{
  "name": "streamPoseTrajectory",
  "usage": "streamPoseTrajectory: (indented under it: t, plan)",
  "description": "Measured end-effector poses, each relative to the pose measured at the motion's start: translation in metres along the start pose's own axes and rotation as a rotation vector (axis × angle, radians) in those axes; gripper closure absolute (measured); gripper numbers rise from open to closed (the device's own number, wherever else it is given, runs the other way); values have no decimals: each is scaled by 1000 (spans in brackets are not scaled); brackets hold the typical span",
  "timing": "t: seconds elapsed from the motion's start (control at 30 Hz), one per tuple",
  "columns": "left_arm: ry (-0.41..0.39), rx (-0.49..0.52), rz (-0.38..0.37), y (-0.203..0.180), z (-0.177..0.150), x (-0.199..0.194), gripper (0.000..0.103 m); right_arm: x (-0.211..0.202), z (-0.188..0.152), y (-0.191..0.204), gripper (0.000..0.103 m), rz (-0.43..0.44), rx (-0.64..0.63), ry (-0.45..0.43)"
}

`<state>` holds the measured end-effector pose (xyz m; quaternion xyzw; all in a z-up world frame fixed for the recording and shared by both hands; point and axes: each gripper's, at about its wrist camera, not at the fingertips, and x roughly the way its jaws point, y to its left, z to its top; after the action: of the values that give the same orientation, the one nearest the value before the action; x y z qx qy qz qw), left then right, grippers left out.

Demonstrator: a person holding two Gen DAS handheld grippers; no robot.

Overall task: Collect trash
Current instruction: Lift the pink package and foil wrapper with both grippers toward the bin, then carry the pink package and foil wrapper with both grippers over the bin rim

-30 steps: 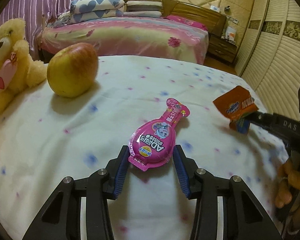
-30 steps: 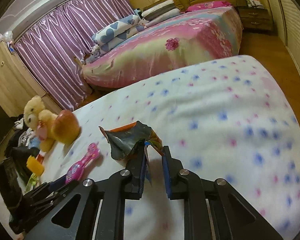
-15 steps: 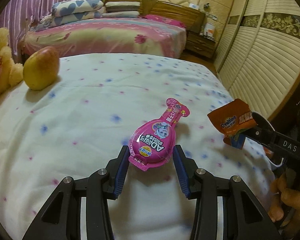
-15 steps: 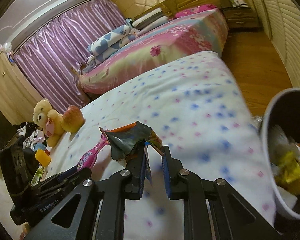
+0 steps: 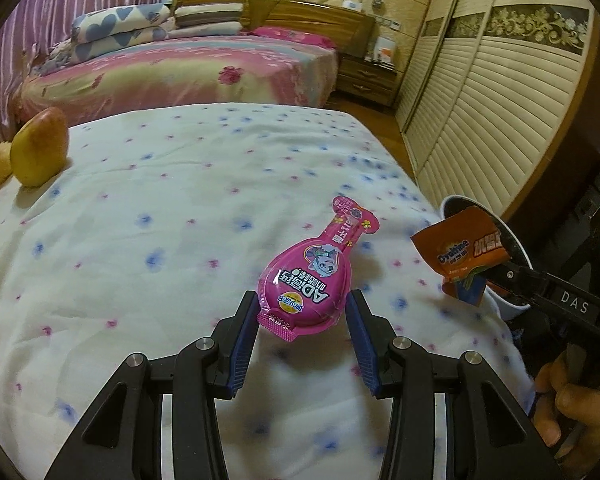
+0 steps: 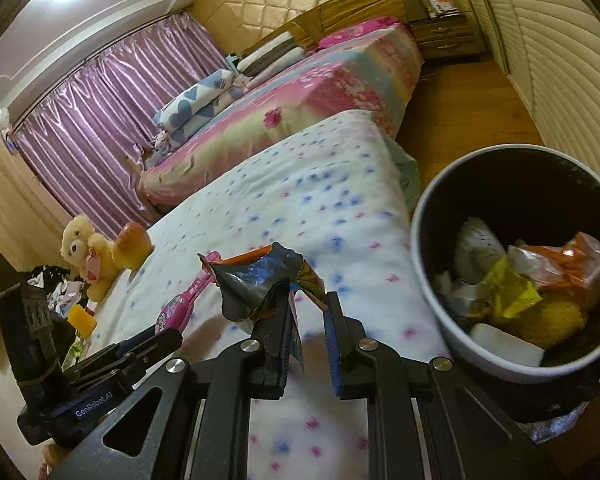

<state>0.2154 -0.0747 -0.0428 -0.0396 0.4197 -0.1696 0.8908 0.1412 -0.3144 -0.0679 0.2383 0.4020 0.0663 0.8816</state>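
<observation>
Right tongs [image 6: 308,320] clamped on crinkly orange foil wrapper [image 6: 260,280], held over the bed [image 6: 300,208] edge; trash bin [image 6: 432,280] just to their right, round, white rim, dark inside, part full. Drop likely needs a short rightward carry. Left tongs [image 5: 302,320] pinch glossy pink bottle-shaped pouch [image 5: 312,276], long axis pointing away, further from bin. Bedsheet soft, dotted.
</observation>
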Motion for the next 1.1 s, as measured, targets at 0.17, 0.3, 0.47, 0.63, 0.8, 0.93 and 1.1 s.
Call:
streamPoseTrajectory:
  t: [0.17,0.3,0.47,0.63,0.8,0.93,1.1]
  plan:
    - [4,21,-18,-12,0,2,60,-14,-2,-11,87,-17,20,-27]
    - [4,37,-31,-20,2,5,60,-21,-2,-18,87,-26,31,-40]
    - [8,58,-47,-33,2,8,60,-31,-5,-28,87,-40,46,-55]
    - [11,80,-57,-48,1,9,60,-42,-5,-40,87,-51,67,-72]
    - [12,98,-66,-60,2,11,60,-51,-6,-51,87,-63,84,-86]
    - [13,109,-76,-68,2,13,60,-58,-5,-57,87,-71,96,-96]
    - [16,125,-90,-79,3,14,60,-64,-5,-63,87,-81,102,-107]
